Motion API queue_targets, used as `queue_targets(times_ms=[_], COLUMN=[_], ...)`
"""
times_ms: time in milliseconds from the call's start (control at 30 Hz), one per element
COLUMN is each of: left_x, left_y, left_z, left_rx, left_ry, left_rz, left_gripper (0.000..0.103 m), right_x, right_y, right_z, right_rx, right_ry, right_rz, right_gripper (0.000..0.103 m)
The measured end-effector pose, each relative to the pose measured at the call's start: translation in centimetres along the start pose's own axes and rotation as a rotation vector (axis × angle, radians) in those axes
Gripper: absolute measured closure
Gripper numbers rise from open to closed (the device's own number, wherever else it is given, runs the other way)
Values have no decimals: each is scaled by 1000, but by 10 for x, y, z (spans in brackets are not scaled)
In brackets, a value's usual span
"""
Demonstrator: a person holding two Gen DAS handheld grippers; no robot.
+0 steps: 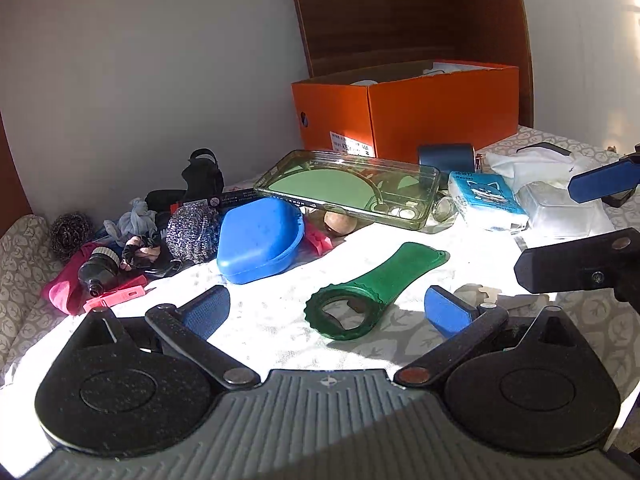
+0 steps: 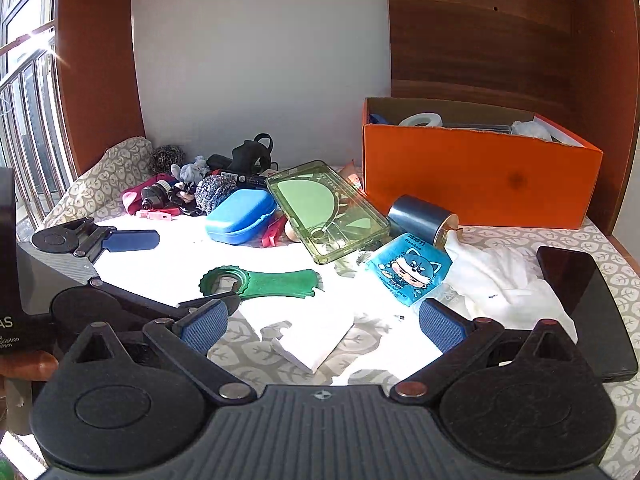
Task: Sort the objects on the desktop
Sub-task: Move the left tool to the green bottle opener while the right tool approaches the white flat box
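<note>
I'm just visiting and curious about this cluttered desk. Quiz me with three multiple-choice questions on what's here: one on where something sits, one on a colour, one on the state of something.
1. Where is the green bottle opener?
A. Inside the orange box
B. Flat on the tablecloth, in front of the left gripper
C. On top of the blue case

2. What colour is the open cardboard box at the back?
A. Orange
B. Purple
C. Grey

3. How does the left gripper stand?
A. Shut on the bottle opener
B. Shut on the tissue pack
C. Open, holding nothing

Answers:
1 B, the opener lies on the cloth between that gripper's spread fingers, touching neither.
2 A, its walls are bright orange in both views.
3 C, its blue pads sit wide apart with nothing clamped.
</note>
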State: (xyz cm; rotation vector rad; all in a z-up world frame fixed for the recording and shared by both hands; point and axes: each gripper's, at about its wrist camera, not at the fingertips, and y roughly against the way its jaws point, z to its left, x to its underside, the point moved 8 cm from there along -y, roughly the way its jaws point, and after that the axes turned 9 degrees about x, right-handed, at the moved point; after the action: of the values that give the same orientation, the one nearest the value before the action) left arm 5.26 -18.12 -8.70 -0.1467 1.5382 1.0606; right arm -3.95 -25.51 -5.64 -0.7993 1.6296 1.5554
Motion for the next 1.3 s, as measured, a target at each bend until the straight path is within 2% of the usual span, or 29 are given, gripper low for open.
queue_targets(times_ms=[233,333,367,400,467,733,900,1067,1200,1300], left_x=[-1,0,1,2,7,27,35,34,36,40], left_y=[-28,-27,-26,-23,-18,9,17,13,16,19], left_z=[-11,-9,-7,-5,-1,20,31,41,46,54], left_rx=[161,230,225,220,221,144,119,110,86,51], left_ry=[-51,0,6,2,10,86,124,134,132,142], left_rz=[90,96,93,84,77,80,72,79,80,80], left_gripper=[1,24,41,50,56,56,54,54,54,50], right_x=[0,0,0,1,1,9,17,19,16,13], right_y=[-5,-7,-7,-7,-9,-20,-34,-28,-27,-26], right_z=[-12,-13,-12,-12,-7,14,16,29,40,48], right_rx=[4,-8,-15,-17,-34,-127,-91,-186,-218,-247], right_ry=[-47,-64,-68,-69,-62,-34,-38,-106,-107,-113], right_rz=[19,25,26,28,32,63,134,152,155,160], right_gripper=[0,0,0,0,0,0,0,0,0,0])
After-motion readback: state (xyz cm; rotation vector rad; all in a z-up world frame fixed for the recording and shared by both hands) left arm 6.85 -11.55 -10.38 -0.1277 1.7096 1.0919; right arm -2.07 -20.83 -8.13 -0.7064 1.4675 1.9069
